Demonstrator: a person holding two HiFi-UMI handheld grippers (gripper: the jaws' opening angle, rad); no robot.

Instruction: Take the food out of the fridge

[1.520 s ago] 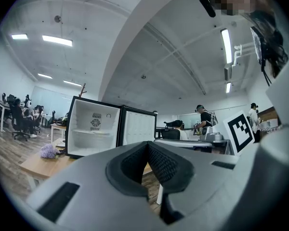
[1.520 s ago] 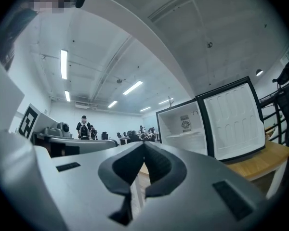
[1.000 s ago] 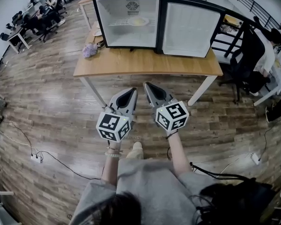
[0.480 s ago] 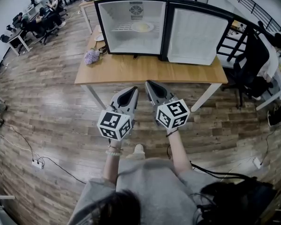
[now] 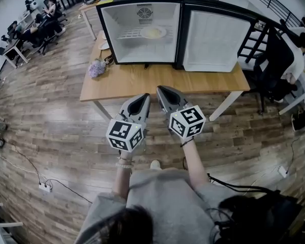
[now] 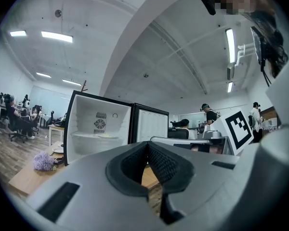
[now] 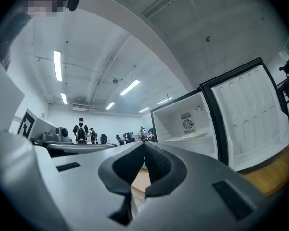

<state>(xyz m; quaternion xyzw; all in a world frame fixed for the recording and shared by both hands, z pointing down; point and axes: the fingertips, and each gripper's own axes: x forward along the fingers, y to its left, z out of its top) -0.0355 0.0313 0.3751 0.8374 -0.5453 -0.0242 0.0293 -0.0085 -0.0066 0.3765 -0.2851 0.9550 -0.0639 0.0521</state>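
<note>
A small black fridge stands open on the wooden table, its door swung out to the right. On its wire shelf lies a plate of pale food, also visible as the plate in the left gripper view and the plate in the right gripper view. My left gripper and right gripper are held side by side just short of the table's near edge, pointing level at the fridge. Both are shut and empty: the left gripper and the right gripper have their pads meeting.
A purple flower bunch lies on the table left of the fridge, with a dish behind it. A person in an office chair sits to the right. Desks with seated people are far left. A power strip with cables lies on the floor.
Both grippers have moved forward together toward the table. The fridge and table now sit nearer and lower in the head view. The jaws stay shut.
</note>
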